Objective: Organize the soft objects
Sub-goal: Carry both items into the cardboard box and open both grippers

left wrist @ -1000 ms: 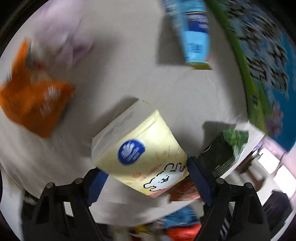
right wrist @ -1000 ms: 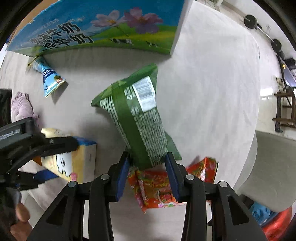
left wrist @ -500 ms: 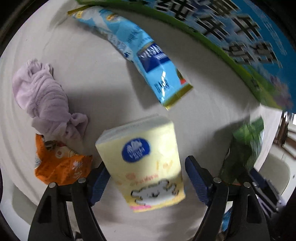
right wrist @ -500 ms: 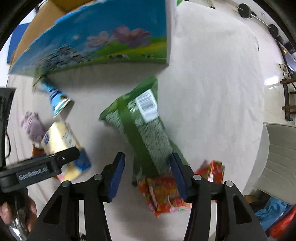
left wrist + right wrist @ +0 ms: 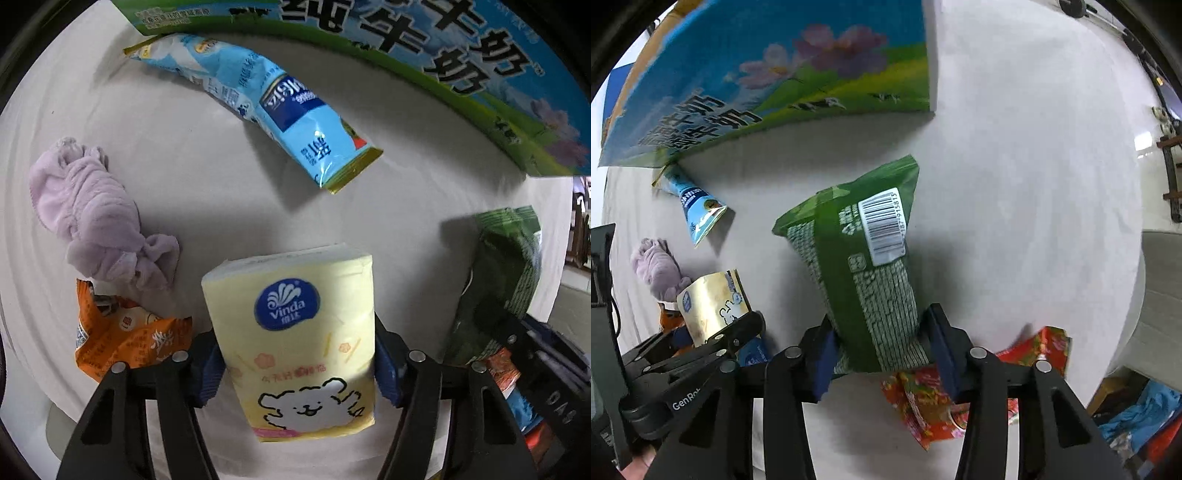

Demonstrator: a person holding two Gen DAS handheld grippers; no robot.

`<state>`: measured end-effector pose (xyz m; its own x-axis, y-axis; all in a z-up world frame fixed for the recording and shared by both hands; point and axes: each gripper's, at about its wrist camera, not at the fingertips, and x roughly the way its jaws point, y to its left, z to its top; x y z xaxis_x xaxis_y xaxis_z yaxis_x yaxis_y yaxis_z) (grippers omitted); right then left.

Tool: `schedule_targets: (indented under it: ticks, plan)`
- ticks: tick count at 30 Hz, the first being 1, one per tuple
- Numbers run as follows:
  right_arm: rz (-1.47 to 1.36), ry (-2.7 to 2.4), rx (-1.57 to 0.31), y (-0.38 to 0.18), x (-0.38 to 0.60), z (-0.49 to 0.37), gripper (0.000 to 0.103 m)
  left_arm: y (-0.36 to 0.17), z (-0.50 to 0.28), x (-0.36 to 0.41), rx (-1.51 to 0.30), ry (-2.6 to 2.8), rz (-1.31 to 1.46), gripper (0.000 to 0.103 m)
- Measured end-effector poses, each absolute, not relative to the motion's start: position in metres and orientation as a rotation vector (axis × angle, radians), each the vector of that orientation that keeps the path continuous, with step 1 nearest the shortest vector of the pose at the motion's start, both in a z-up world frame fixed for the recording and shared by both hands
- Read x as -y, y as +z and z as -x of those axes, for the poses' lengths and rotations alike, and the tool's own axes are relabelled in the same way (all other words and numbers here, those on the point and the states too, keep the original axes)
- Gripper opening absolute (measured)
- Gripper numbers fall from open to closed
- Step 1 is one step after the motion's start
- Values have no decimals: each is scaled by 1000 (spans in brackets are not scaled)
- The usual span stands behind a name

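Observation:
My left gripper is shut on a yellow Vinda tissue pack and holds it above the white tablecloth; the pack also shows in the right wrist view. My right gripper is shut on a green snack bag, lifted off the table; the bag also shows at the right of the left wrist view. A blue pouch, a crumpled lilac cloth and an orange snack bag lie on the table. A red-orange snack bag lies under the right gripper.
A large blue and green milk carton box stands at the back of the table and also shows in the left wrist view. The table's edge curves at the right, with a grey chair beyond it.
The left gripper has swung with the tissue pack to face the box and the blue pouch. The right gripper still holds the green bag, lifted a little higher.

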<state>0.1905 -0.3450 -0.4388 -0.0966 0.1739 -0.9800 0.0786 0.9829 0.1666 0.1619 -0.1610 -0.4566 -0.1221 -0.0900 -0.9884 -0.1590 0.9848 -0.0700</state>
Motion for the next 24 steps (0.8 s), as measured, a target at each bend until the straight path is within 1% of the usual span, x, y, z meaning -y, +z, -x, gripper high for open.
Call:
schedule_targets:
  ticks: [1, 3, 5, 7, 11, 17, 20, 24]
  plan:
    - [-181, 79, -1665, -438, 345, -190, 48, -458, -165, 153, -1691, 56, 187, 63]
    - [-151, 78, -1656, -432, 341, -184, 41, -446, -164, 160, -1663, 52, 161, 63]
    - [-121, 69, -1642, -423, 338, -181, 36, -433, -160, 165, -1626, 48, 130, 63]
    - [-126, 74, -1631, -413, 337, -176, 34, -420, -155, 172, -1587, 46, 113, 63]
    - [-164, 81, -1597, -384, 347, -168, 33, -384, -152, 185, -1513, 21, 96, 63]
    - [-247, 113, -1513, -320, 371, -150, 32, -325, -144, 182, -1418, -52, 87, 63]
    - [-305, 124, -1465, -286, 374, -153, 32, -279, -166, 172, -1393, -104, 88, 63]
    - [-358, 131, -1401, -240, 377, -169, 32, -240, -199, 173, -1376, -183, 104, 63]
